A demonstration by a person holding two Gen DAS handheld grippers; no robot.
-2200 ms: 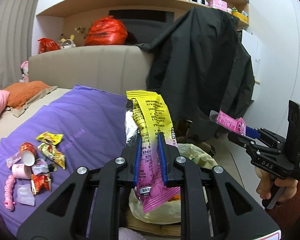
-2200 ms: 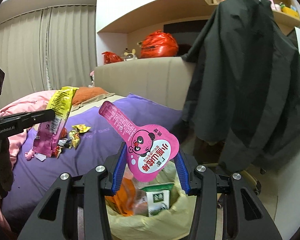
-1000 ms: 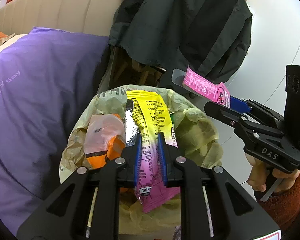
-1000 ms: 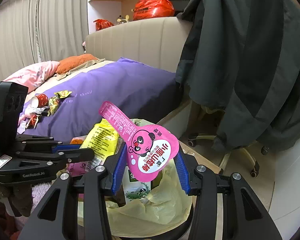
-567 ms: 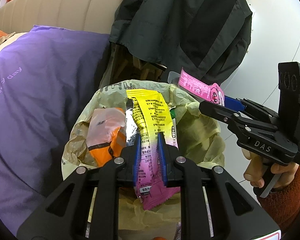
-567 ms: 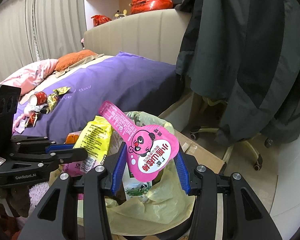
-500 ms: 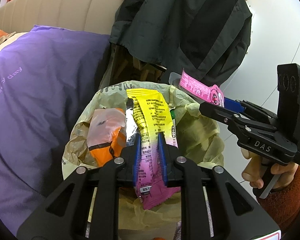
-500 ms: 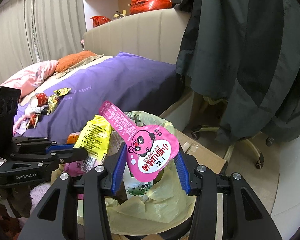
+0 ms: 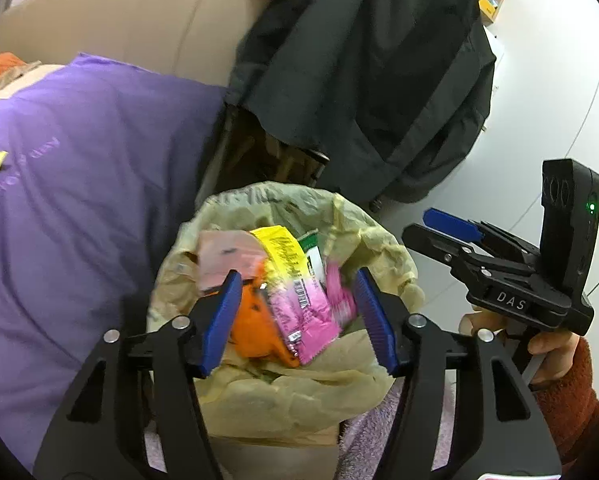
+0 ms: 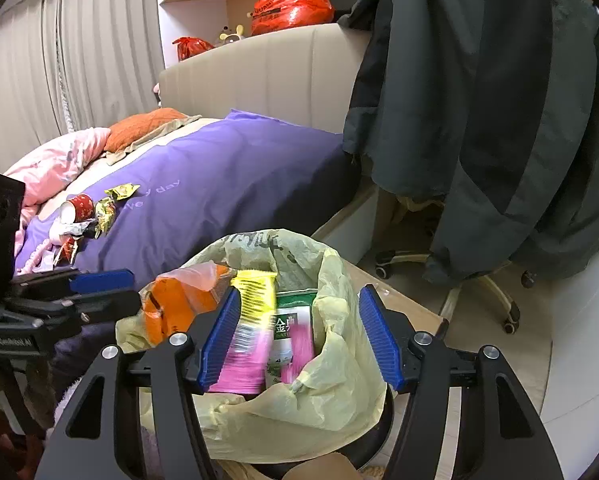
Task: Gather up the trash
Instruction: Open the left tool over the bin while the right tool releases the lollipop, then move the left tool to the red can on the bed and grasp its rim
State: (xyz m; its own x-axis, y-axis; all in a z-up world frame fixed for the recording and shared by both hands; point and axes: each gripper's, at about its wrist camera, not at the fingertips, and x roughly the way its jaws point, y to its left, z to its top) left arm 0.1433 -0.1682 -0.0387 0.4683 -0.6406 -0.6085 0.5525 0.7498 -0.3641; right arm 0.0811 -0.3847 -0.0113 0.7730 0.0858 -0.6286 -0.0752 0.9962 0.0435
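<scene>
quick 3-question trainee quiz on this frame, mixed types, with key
1. True or false: the left gripper clamps the yellow-pink wrapper.
2. The bin bag is: A) black B) pale yellow C) red
3. Fill in: wrappers not yet collected lie on the ____ cover.

Key: 1. false; both the left and the right gripper are opening, nothing between their fingers, and the wrapper is in the bag. 2. B. 3. purple; the leftover wrappers are on the bed.
</scene>
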